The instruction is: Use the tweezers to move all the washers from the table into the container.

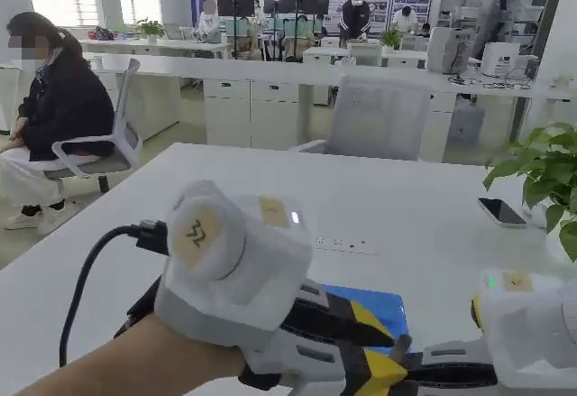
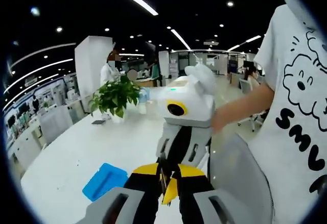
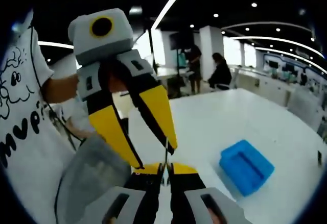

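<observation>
As the tweezers (image 3: 166, 152) are pinched in the right gripper's (image 3: 165, 169) jaws, long axis pointing fwd at the left gripper (image 3: 155, 156), whose jaws are spread nr the tip, a handover is judged next. Blue container (image 3: 246, 165) is set on the bench (image 3: 214, 117), fwd-right of these jaws; washers can't be made out.
</observation>
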Demonstrator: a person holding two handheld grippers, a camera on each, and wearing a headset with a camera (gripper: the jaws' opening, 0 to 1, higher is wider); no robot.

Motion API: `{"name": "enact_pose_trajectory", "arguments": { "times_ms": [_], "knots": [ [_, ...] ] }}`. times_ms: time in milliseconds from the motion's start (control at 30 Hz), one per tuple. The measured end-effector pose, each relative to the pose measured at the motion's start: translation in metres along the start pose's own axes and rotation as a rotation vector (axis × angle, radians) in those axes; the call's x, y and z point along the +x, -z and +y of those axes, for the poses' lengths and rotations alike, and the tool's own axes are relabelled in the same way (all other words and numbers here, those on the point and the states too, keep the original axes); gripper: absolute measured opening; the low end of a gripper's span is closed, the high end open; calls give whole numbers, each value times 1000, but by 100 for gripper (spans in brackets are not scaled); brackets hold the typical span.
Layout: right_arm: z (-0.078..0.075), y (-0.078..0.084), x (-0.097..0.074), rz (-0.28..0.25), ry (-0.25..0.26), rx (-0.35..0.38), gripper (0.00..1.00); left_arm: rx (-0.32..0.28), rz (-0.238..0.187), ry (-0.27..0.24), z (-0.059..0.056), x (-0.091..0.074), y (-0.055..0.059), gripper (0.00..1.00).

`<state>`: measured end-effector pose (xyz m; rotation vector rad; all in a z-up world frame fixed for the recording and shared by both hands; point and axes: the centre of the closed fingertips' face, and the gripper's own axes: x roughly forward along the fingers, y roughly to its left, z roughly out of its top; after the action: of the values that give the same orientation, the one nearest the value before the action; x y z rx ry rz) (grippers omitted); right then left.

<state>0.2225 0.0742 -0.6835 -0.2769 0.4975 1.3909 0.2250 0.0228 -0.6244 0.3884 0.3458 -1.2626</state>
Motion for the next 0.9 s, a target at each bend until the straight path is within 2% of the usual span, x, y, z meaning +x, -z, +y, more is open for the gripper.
{"name": "enact_pose_trajectory", "arguments": {
  "times_ms": [67, 167, 233, 333, 500, 567, 667, 800, 900],
  "knots": [
    [5, 10, 2, 42, -31, -4, 3, 12, 10, 16, -2, 5, 2, 8],
    [6, 25, 5, 111, -33, -65, 3, 33, 46, 76, -9, 12, 10, 5],
    [7, 33, 7, 138, -37, -83, 3, 58, 72, 92, -9, 16, 18, 0],
    [5, 40, 9, 154, -45, -84, 3, 49, 80, 136, -13, 19, 23, 0],
    [-9, 52, 12, 180, -35, -70, 5, 56, 91, 147, -7, 23, 36, 0],
    [-20, 61, 14, 209, -10, -76, 6, 77, 116, 141, -2, 25, 47, 0],
    [-35, 78, 18, 277, 8, -98, 6, 158, 202, 136, 7, 30, 73, 0],
    [-49, 94, 29, 300, 21, -77, 7, 172, 232, 123, 17, 42, 92, 0],
    [-63, 110, 38, 350, 73, -102, 7, 230, 315, 98, 29, 50, 120, 0]
  ]
}}
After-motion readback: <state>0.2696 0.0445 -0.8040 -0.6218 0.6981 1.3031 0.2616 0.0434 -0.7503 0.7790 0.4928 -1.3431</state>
